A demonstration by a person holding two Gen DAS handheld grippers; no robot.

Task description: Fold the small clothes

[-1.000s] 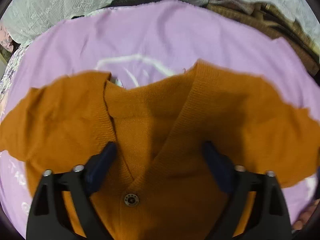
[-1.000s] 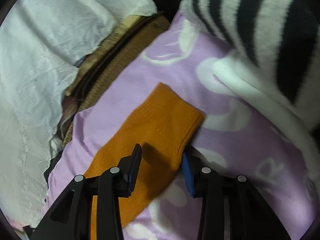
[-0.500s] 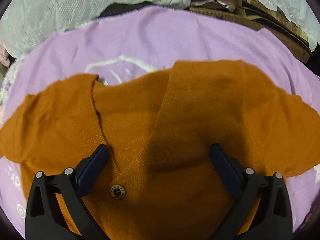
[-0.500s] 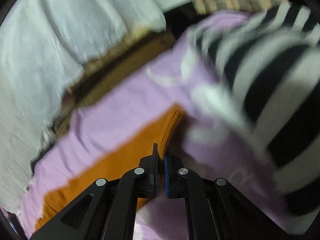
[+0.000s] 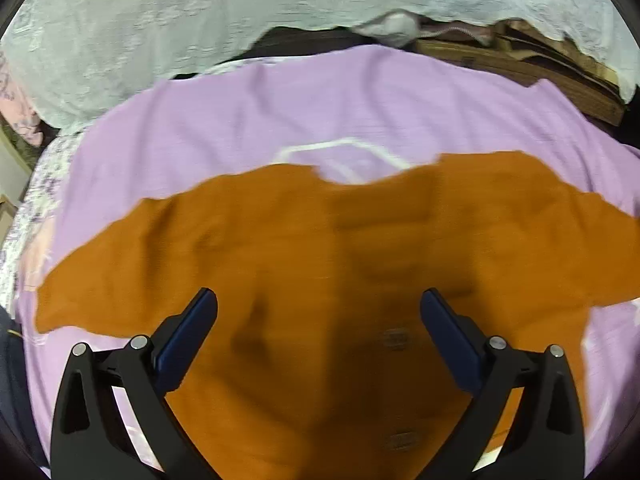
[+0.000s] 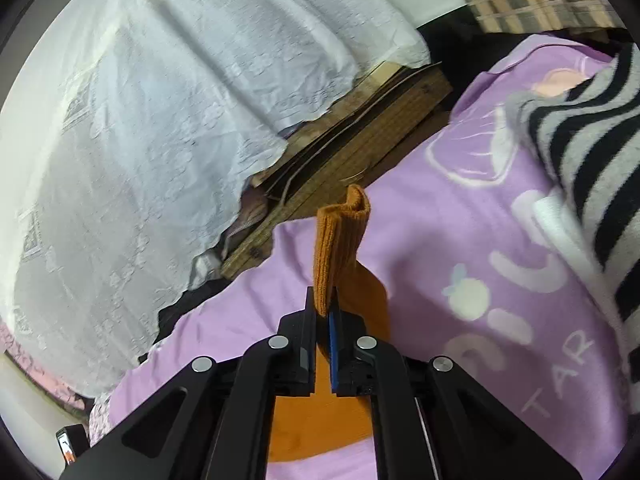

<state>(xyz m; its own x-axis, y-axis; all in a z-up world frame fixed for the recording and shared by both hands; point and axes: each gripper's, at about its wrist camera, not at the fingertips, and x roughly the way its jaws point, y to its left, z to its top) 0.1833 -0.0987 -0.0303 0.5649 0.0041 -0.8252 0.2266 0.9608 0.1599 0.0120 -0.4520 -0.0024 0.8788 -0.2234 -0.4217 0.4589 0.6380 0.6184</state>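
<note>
Orange knit cardigan point(image 5: 320, 264) lies spread flat on a lilac blanket point(image 5: 320, 104), front up, its two sleeves reaching out toward the left and right sides of the blanket. Faint dark buttons show down the middle of the garment near the blanket's near edge, though motion blur softens them. A white outline print on the blanket shows just beyond the neckline.

Left gripper point(image 5: 320, 312) hangs above the body of the cardigan with its jaws wide apart; nothing lies between the blue pads and neither pad touches the knit.

Right gripper point(image 6: 323, 312) has its jaws drawn narrow, clamped on the ribbed cuff of one orange sleeve point(image 6: 340, 236). The cuff stands up past the fingertips, folded on itself and raised clear of the blanket, while the rest of the sleeve trails down under the gripper toward the near edge.

A grey and black striped garment point(image 6: 576, 120) rests on the blanket's far right side, well apart from the raised cuff. White, pale prints and the letters "TAR" mark the lilac surface between them.

White lace cloth point(image 6: 160, 120) drapes beyond the blanket's far edge, partly covering a stack of brown boards point(image 6: 360, 128).
</note>
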